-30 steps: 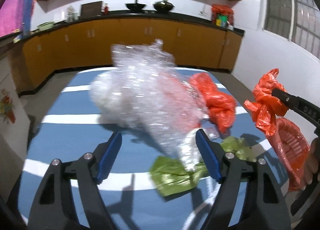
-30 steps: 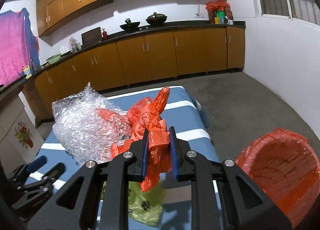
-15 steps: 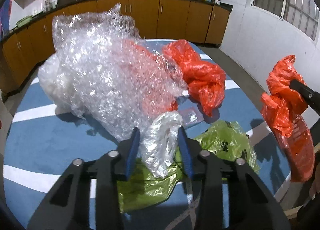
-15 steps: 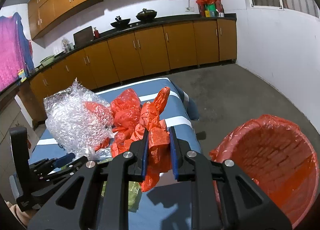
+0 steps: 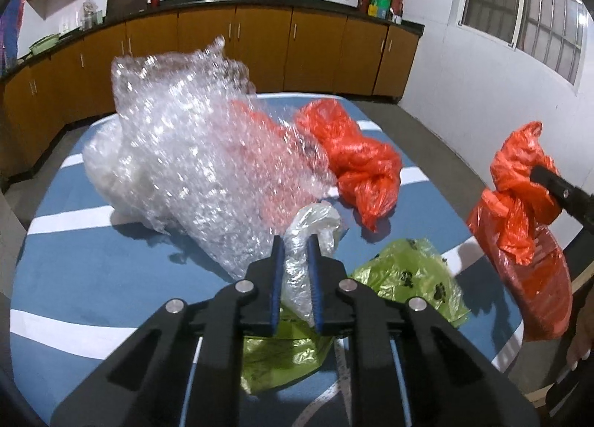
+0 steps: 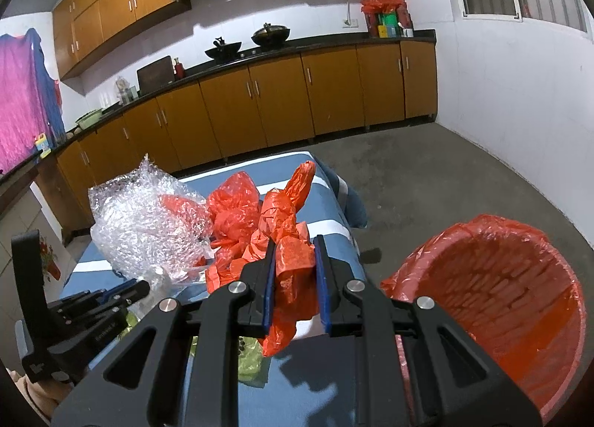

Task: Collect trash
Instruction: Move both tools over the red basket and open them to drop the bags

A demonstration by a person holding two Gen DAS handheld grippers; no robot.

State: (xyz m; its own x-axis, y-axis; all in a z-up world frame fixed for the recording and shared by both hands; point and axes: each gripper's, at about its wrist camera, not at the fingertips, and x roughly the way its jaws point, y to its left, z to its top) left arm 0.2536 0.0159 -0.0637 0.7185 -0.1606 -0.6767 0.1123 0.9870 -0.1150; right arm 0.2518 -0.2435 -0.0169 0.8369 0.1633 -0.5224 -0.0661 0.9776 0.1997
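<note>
Left wrist view has our left claw [image 5: 295,241] just closing onto a clear plastic bag [image 5: 312,226] on the striped worktop [image 5: 92,271]. Our right claw [image 6: 295,245] grips a crumpled orange bag [image 6: 293,260] beside the orange-lined bin [image 6: 493,278]. Next, we judge, both loads go binward.

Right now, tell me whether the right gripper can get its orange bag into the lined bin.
Probably yes: the right gripper grips the orange bag, and the lined bin gapes beside it, nothing between.

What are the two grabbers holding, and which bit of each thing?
The left gripper, whose jaws have just been closing, pinches the bubble wrap by its thin lower end. The right gripper clamps a crumpled orange bag around its middle.
</note>
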